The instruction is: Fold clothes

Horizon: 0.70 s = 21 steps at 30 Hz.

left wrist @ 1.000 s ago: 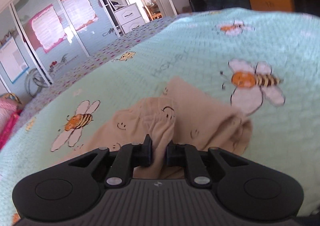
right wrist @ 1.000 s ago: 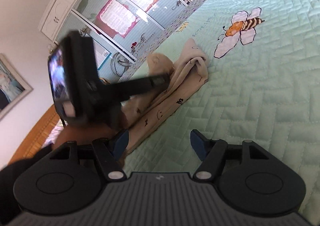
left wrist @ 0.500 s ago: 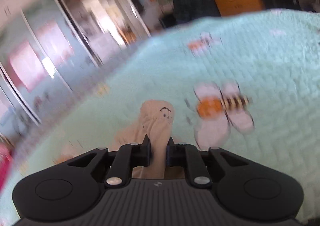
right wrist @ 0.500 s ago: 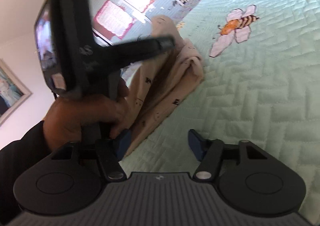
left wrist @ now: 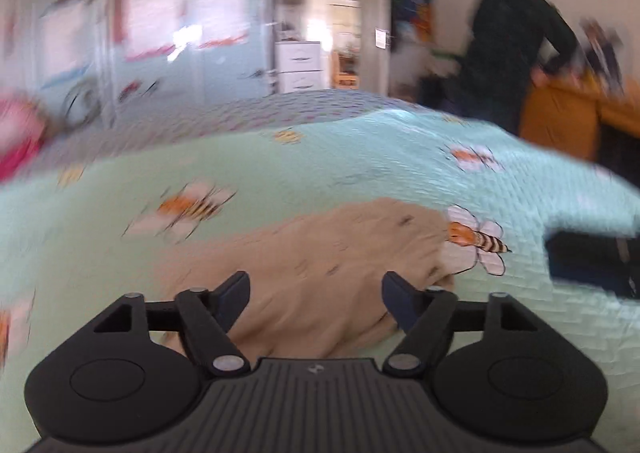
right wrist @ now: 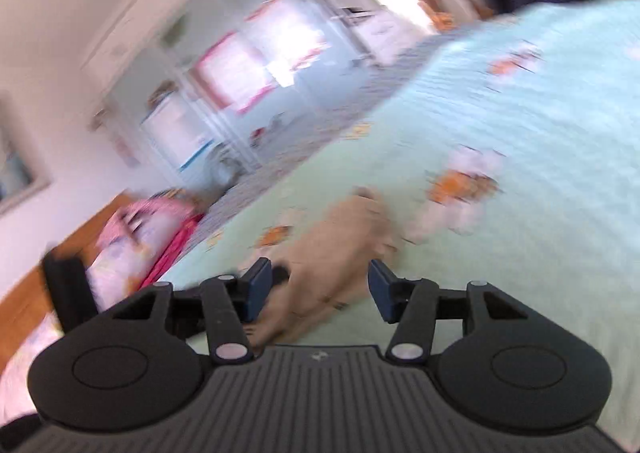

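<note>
Lying flat on the bed's mint-green quilt (left wrist: 360,173), the beige garment (left wrist: 328,253) stretches from just ahead of the left claw (left wrist: 315,287) toward a printed bee-and-flower motif (left wrist: 476,241), whose edge it touches. Left claw: released, both fingers spread wide, nothing between them; the cloth sits beyond and below the fingertips (left wrist: 236,287). Whether they touch the cloth cannot be determined owing to blur. Right claw (right wrist: 318,285): likewise released, fingers apart, holding nothing. In the right wrist view the same garment (right wrist: 340,237) runs lengthwise away from the gap between the fingers across the quilt (right wrist: 520,125). A dark object (left wrist: 592,261) sits on the quilt to the right of the garment, well apart from it. A person in dark clothing (left wrist: 516,49) stands beyond the bed, near a wooden cabinet (left wrist: 560,125). Both views are motion-blurred.
</note>
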Tool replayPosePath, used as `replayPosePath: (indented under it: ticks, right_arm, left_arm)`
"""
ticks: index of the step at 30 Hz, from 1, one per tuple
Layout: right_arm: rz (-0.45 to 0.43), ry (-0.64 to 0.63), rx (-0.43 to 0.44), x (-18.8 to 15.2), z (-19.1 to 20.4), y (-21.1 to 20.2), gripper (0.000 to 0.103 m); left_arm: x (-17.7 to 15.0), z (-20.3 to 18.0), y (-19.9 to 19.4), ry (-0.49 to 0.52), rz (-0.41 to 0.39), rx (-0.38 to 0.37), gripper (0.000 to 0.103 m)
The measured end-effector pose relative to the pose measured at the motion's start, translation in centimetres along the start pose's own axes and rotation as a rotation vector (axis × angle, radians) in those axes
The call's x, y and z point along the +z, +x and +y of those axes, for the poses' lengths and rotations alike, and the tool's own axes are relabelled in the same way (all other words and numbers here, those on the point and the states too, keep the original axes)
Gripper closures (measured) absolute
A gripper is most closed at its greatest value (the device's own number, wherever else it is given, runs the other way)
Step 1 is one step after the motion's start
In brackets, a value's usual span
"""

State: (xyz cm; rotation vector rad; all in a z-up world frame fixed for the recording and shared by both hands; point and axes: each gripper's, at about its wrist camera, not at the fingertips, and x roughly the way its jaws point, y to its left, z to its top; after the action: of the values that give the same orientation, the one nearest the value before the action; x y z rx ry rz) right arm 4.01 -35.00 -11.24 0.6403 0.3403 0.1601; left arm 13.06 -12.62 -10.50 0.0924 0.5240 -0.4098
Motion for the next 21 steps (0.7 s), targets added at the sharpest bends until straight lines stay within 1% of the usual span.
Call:
replayPosePath:
  ticks: [2,3,5,6,7,8,9,10,11,12,13,14,15,16,17,18,19,20,21]
  right_arm:
    - [0.001,-0.024,0.041,1.3,1.2,1.9,0.040]
    - [0.008,-0.022,0.071,2.1,1.5,3.2,0.038]
    - [0.045,0.011,0.120,3.5,1.5,6.9,0.037]
    - [0.079,0.022,0.116,4.0,1.2,8.9,0.037]
    - [0.122,0.029,0.093,4.3,0.7,10.9,0.037]
    - [0.170,0.009,0.047,4.4,0.0,12.7,0.037]
    - [0.220,-0.037,-0.046,4.2,-0.9,13.9,0.040]
    - [0.241,-0.049,-0.103,4.0,-1.9,14.0,0.048]
    - [0.242,-0.032,-0.117,3.8,-2.9,13.4,0.072]
    - [0.244,-0.014,-0.132,3.6,-4.0,12.8,0.072]
    - [0.226,-0.014,-0.137,3.6,-4.0,11.8,0.068]
    - [0.194,-0.026,-0.136,3.7,-3.4,10.4,0.057]
    - [0.163,-0.057,-0.118,3.7,-2.3,9.5,0.049]
    - [0.133,-0.101,-0.088,3.6,-1.0,8.8,0.049]
    - [0.121,-0.145,-0.057,3.7,0.3,8.8,0.048]
    - [0.131,-0.198,-0.032,3.7,1.8,9.6,0.047]
    - [0.148,-0.259,-0.010,3.7,3.2,10.8,0.047]
    - [0.169,-0.326,0.002,3.5,4.7,12.0,0.046]
    - [0.206,-0.397,0.003,3.1,5.7,13.6,0.042]
  left_arm:
    - [-1.0,1.7,0.2,-0.055,0.066,-0.016,0.028]
    - [-1.3,2.0,0.3,-0.067,0.082,-0.014,0.030]
    - [-2.0,2.6,0.6,-0.091,0.113,-0.010,0.034]
    - [-2.3,3.0,0.7,-0.103,0.129,-0.008,0.034]
    - [-2.6,3.3,0.8,-0.115,0.145,-0.007,0.034]
    - [-2.9,3.6,0.9,-0.127,0.160,-0.005,0.034]
    - [-3.1,3.9,0.9,-0.136,0.170,-0.006,0.034]
    - [-3.1,4.0,0.4,-0.137,0.165,-0.017,0.034]
    - [-3.0,4.2,-0.2,-0.140,0.152,-0.023,0.035]
    - [-2.8,4.5,-1.2,-0.151,0.123,-0.017,0.035]
    - [-2.5,4.6,-2.0,-0.157,0.086,-0.015,0.035]
    - [-1.9,4.2,-2.7,-0.150,0.036,-0.027,0.034]
    - [-1.4,3.7,-2.9,-0.128,0.003,-0.046,0.034]
    - [-1.0,3.0,-2.6,-0.096,-0.003,-0.068,0.033]
    - [-0.8,2.4,-1.6,-0.067,0.026,-0.085,0.032]
    - [-0.8,1.9,-0.5,-0.051,0.067,-0.101,0.032]
    - [-1.4,2.1,1.1,-0.078,0.137,-0.110,0.033]
    - [-2.3,2.6,2.5,-0.136,0.203,-0.120,0.035]
    - [-3.0,3.1,3.0,-0.188,0.235,-0.129,0.037]
